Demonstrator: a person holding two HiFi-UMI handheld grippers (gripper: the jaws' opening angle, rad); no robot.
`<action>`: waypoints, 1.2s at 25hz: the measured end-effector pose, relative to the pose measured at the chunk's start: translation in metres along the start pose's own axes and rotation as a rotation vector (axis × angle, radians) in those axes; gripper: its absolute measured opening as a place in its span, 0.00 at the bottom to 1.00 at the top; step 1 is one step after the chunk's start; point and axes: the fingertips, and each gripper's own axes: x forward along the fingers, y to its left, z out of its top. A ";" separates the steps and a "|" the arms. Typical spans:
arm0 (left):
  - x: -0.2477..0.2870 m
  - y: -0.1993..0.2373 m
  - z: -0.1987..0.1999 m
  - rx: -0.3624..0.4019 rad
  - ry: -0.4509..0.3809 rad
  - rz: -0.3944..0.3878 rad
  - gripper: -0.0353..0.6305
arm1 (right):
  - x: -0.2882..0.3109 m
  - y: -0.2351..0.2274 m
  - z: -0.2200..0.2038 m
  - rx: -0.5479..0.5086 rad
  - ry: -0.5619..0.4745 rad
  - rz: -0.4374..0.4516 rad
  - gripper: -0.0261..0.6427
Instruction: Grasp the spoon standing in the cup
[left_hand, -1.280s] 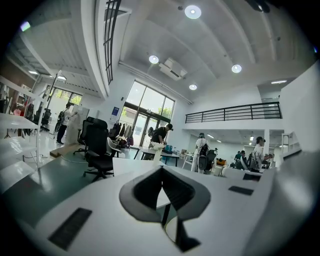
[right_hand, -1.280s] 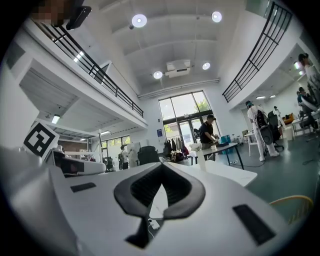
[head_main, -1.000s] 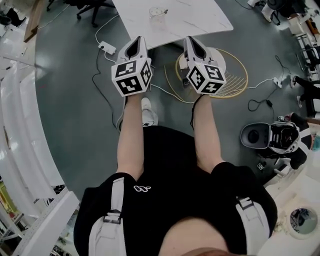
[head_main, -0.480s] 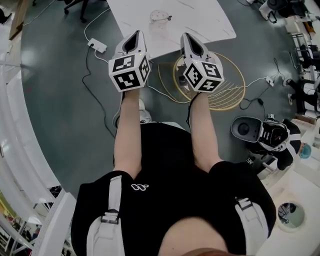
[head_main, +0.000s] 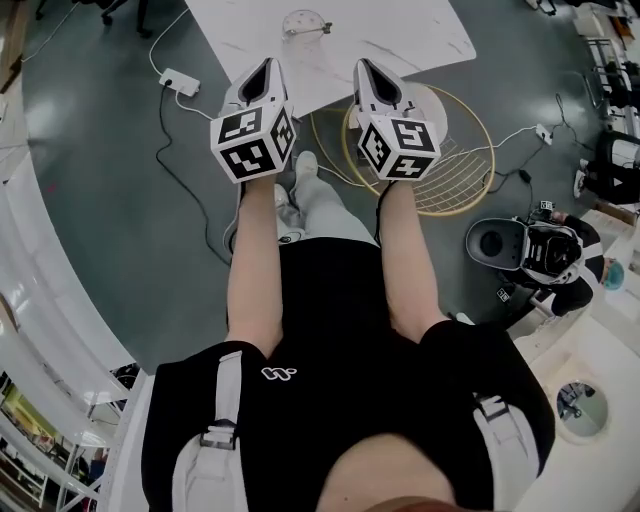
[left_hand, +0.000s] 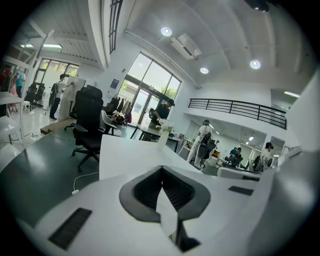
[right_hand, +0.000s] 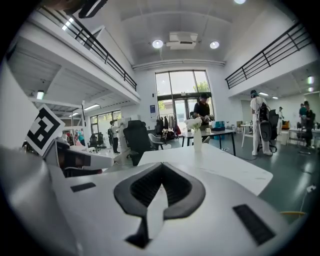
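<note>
A clear glass cup (head_main: 303, 22) with a spoon handle leaning out to its right stands on the white marble table (head_main: 400, 35), at the top of the head view. My left gripper (head_main: 262, 75) and right gripper (head_main: 368, 72) are held side by side in front of the table's near edge, well short of the cup. Both are shut with nothing in them. In the left gripper view the jaws (left_hand: 162, 192) meet tip to tip, as do those in the right gripper view (right_hand: 161, 190). A small pale vessel (right_hand: 196, 136) shows far off on the tabletop; the spoon is too small to make out there.
A gold wire round frame (head_main: 440, 150) sits on the floor under the table's right corner. A white power strip (head_main: 180, 80) with cables lies at the left. A white machine (head_main: 530, 250) stands at the right. A black office chair (left_hand: 87, 125) and several people are beyond the table.
The person has stepped forward: a pale trouser leg and shoe now show between the arms. Table and cup have slid toward the view's top. Both grippers stay shut, side by side.
</note>
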 end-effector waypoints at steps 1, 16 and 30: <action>0.006 0.000 0.000 0.004 0.005 0.003 0.07 | 0.006 -0.002 -0.001 0.010 0.000 0.006 0.05; 0.062 0.041 -0.002 -0.008 0.079 0.112 0.07 | 0.102 -0.016 -0.024 0.076 0.074 0.089 0.12; 0.094 0.061 -0.027 -0.050 0.146 0.156 0.07 | 0.147 -0.023 -0.069 0.129 0.188 0.097 0.24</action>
